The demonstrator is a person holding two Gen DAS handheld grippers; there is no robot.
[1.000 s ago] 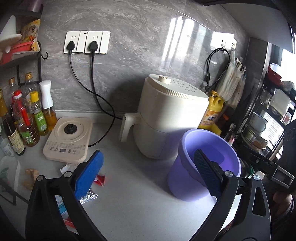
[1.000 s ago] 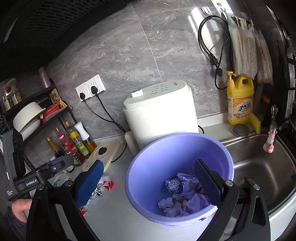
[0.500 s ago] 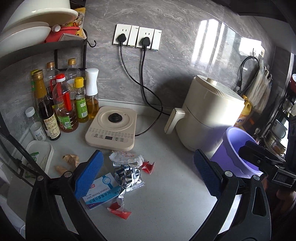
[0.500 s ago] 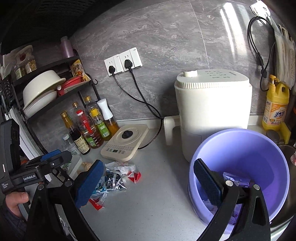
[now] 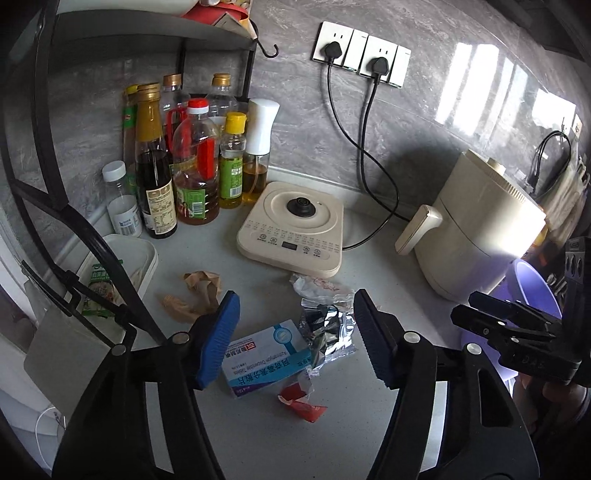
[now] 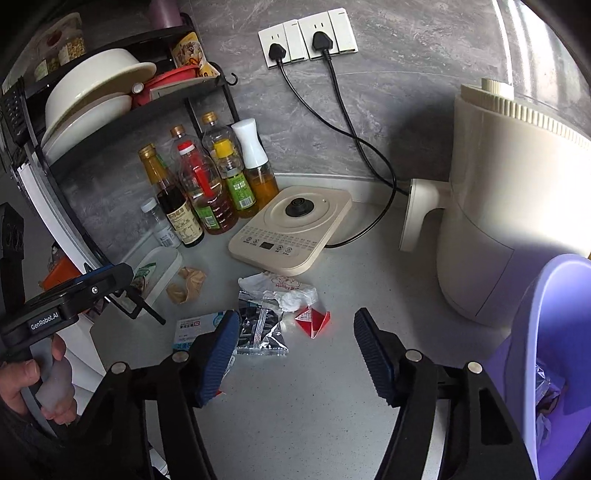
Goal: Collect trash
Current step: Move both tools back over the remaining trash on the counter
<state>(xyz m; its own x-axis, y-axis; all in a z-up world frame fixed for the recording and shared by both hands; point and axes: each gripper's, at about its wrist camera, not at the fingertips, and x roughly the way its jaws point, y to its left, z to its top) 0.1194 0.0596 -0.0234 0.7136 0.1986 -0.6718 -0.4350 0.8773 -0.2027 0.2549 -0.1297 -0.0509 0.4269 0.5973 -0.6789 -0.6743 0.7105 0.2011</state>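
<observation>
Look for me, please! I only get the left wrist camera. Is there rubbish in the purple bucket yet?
Observer: Yes. The right wrist view looks into the purple bucket, and crumpled wrappers lie at its bottom.
Operator: Is there any trash on the counter that I can't see?
Observer: A red folded wrapper lies beside the white crumpled wrapper, on its right in that view.
Operator: What's on top of the black shelf?
Observer: Stacked white bowls sit on it, with something red next to them.
</observation>
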